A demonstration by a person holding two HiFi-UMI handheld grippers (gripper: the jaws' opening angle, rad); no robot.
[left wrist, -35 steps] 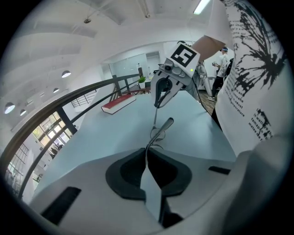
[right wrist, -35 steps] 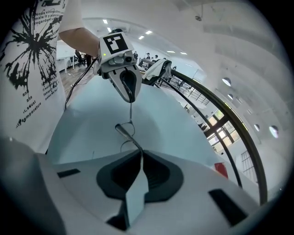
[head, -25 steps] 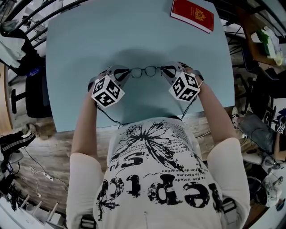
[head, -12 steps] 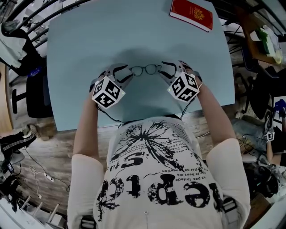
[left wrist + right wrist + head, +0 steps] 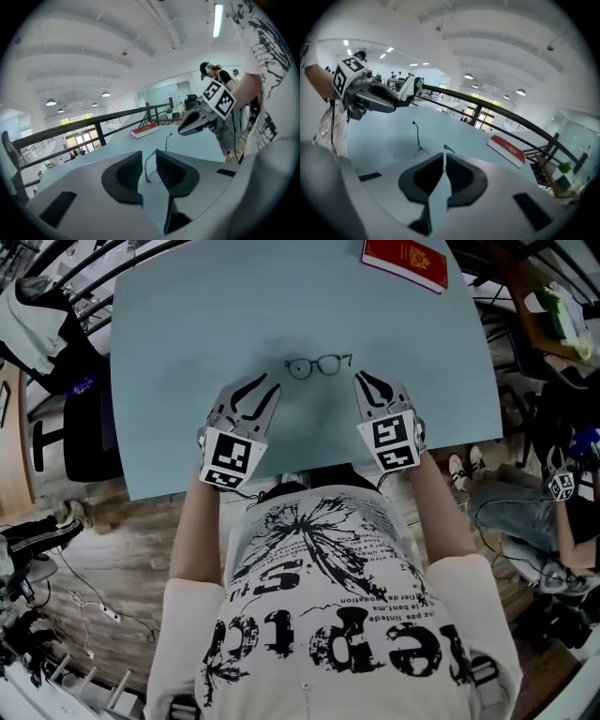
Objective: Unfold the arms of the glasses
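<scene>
**Clerk:** Blue table (image 5: 169, 381), pale, listed first. What lies on it?

**Keeper:** Item one: glasses (image 5: 317, 366), dark thin frame. They rest on the bare top near the middle, between the two grippers and a little beyond their tips, touching neither. Their arms stand out from the frame, pointing away from the person.

**Clerk:** Item two?

**Keeper:** Book (image 5: 405, 263), red cover, lying flat at the far edge, well apart from the glasses.

**Clerk:** Left gripper (image 5: 265, 385)?

**Keeper:** Released. Its jaws are apart and closing, with no pad pressing on anything. One lens rim shows through the gap, but it lies on the table beyond the jaws.

**Clerk:** Right gripper (image 5: 367, 381)?

**Keeper:** Also released and closing. Only a thin slit is left between its pads, and nothing is in it. One glasses arm shows on the table to the left of the jaws, clear of them.
</scene>
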